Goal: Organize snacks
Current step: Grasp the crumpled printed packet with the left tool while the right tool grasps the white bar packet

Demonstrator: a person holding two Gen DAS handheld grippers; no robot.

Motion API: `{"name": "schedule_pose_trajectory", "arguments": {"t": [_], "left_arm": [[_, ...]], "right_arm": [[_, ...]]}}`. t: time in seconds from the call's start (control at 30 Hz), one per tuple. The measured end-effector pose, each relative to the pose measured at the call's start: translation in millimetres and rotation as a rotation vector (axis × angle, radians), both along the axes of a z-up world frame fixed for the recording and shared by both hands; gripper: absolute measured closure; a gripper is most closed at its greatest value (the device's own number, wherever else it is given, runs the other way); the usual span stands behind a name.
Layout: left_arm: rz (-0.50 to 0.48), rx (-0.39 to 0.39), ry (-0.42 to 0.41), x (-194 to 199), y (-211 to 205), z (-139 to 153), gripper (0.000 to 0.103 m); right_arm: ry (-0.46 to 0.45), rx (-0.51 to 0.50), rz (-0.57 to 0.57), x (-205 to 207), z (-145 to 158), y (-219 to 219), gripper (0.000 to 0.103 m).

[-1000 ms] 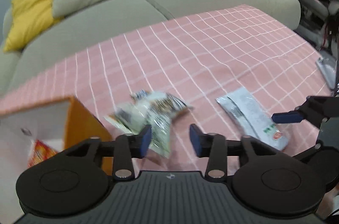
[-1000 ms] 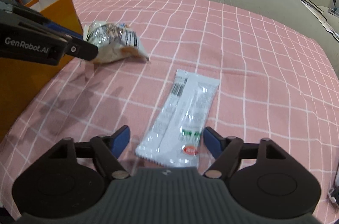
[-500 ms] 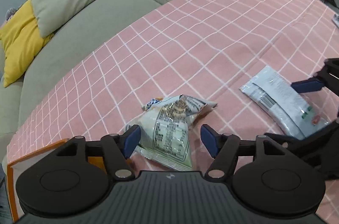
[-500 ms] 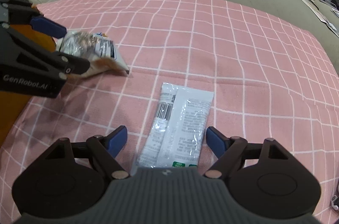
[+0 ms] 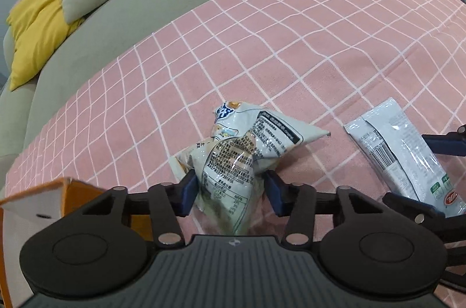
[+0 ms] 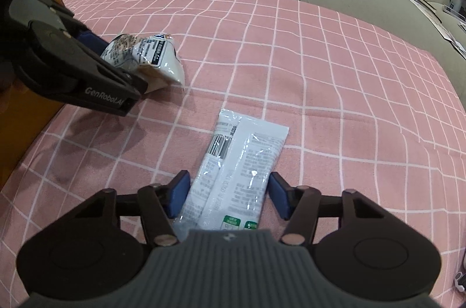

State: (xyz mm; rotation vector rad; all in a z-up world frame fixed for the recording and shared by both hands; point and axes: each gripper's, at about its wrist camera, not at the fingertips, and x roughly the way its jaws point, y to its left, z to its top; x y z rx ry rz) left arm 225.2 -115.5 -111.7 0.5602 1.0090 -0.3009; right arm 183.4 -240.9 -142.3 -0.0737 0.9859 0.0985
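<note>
left gripper spread, straddling crumpled snack bag | right gripper spread, straddling flat white packet | both on pink checked cloth

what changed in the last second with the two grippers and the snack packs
Both grippers came down and forward over their packs. The left gripper now has its fingers on either side of the crumpled snack bag; the right gripper likewise brackets the flat white packet. Both gaps have narrowed, but neither clearly pinches yet. The packs lie where they were on the pink checked cloth, and the orange box has stayed put.
</note>
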Motion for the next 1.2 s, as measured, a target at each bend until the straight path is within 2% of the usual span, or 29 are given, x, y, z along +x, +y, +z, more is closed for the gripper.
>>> {"name": "schedule_pose_trajectory", "arguments": {"t": [0.23, 0.6, 0.87, 1.07, 1.2], "left_arm": [[0.049, -0.110, 0.037, -21.1, 7.1, 8.0, 0.062], [0.176, -0.317, 0.105, -66.7, 29.4, 24.4, 0.064], [0.274, -0.417, 0.109, -97.1, 54.5, 41.1, 0.064], [0.307, -0.466, 0.085, -118.4, 65.6, 66.2, 0.064], [0.307, -0.507, 0.040, -134.4, 75.4, 90.4, 0.064]], "right_arm": [[0.013, 0.006, 0.007, -6.5, 2.2, 0.4, 0.051], [0.045, 0.036, 0.006, -35.4, 4.7, 2.3, 0.052], [0.063, 0.109, -0.011, -65.3, 12.2, 11.1, 0.054], [0.017, 0.146, -0.011, -86.7, 35.5, 16.7, 0.054], [-0.018, 0.171, -0.008, -98.0, 53.3, 20.5, 0.054]]}}
